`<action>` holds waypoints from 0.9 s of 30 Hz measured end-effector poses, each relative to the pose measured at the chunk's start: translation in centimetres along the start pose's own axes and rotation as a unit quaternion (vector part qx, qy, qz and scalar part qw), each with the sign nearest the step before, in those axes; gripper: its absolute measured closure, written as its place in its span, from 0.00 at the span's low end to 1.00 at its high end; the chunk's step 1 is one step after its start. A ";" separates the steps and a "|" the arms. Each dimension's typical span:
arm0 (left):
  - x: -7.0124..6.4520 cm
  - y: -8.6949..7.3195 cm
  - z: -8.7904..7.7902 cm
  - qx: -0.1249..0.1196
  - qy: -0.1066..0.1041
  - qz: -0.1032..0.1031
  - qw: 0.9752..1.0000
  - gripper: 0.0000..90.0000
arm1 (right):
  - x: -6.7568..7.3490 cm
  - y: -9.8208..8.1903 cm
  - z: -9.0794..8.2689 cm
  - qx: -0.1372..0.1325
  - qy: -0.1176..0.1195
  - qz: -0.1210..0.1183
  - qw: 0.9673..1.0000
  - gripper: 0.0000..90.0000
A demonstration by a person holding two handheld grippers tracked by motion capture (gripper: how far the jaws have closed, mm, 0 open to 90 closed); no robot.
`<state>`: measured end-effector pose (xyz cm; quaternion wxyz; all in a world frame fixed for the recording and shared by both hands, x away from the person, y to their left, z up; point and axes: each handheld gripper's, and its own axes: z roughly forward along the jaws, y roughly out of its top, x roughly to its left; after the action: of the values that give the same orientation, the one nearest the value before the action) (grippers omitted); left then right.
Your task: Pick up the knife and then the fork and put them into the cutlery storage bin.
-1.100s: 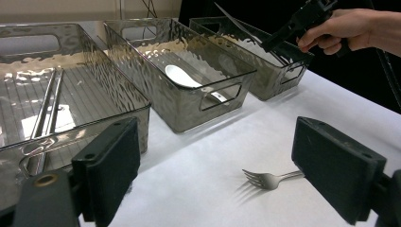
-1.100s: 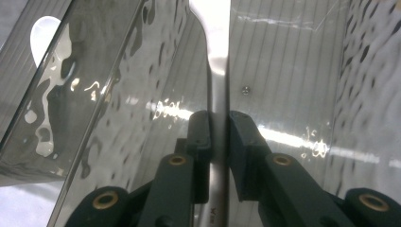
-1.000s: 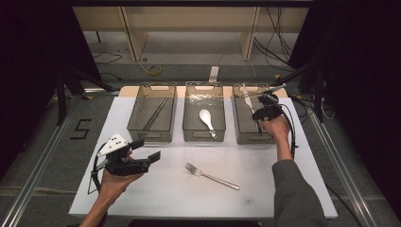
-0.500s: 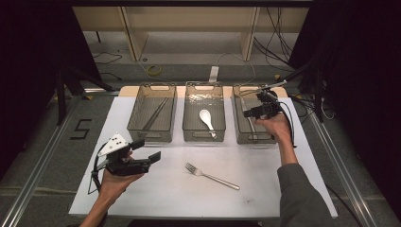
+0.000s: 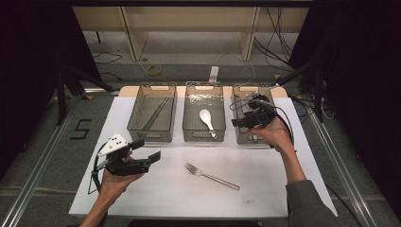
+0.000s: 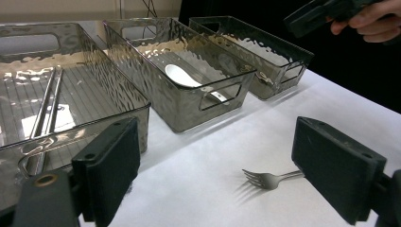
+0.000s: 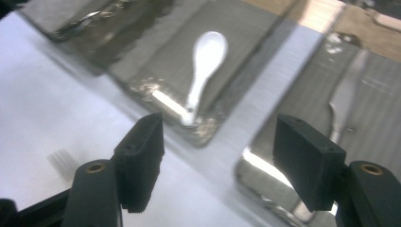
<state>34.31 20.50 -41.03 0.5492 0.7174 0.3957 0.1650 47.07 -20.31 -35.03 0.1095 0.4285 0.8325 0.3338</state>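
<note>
With nothing between them, the right gripper (image 5: pixel 239 121) jaws have just been opening and now gape wide over the right bin (image 5: pixel 239 97), where a knife (image 7: pixel 344 97) lies on the bottom. Compared with a second ago that hand has lifted and pulled back toward the middle bin (image 5: pixel 189 111) holding the white spoon (image 5: pixel 206 118). Left gripper (image 5: pixel 149 150) hasn't budged, jaws wide apart and empty, low above the table (image 5: pixel 165 189). Fork (image 5: pixel 211 176) lies on the white sheet, same spot, just beyond those jaws.
</note>
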 end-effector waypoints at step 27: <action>-0.1 0.0 -0.1 -0.004 0.000 0.003 1.000 0.17 | 8.0 -3.0 0.4 0.010 0.067 -0.083 0.994 0.29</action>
<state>34.20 20.52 -40.96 0.5518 0.7162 0.3928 0.1682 40.47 -15.01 -36.43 0.0768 0.3357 0.8739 0.3431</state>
